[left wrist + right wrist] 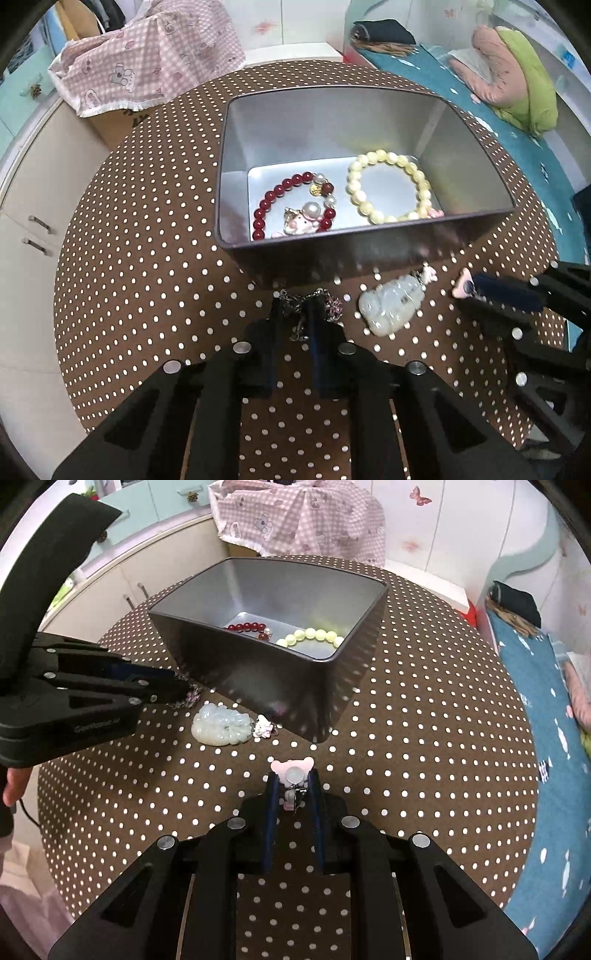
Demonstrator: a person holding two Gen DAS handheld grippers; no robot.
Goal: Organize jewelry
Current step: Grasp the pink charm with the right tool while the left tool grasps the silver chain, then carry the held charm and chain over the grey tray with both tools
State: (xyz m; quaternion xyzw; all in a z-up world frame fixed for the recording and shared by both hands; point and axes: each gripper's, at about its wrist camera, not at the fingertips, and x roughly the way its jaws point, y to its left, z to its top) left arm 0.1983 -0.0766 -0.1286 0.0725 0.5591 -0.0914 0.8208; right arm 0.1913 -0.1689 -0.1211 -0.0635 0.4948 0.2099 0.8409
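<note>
I count one grey rectangular metal tin [369, 254] on the brown white-dotted worktop [147, 295]. Inside it lie two bead bracelets: one dark red bracelet with pearl and pink charm [295, 206], one pale yellow bracelet [388, 184]. Outside the tin I see three loose pieces: one pale green carved jade pendant [221, 725], one silvery chain with a pinkish sparkly charm [317, 306], and one small pink bear-shaped charm [292, 773]. Two black grippers are in view, my left gripper [293, 314] and my right gripper [292, 786].

Silver chain [310, 306] partly hidden between left claw [295, 314] fingers.
</note>
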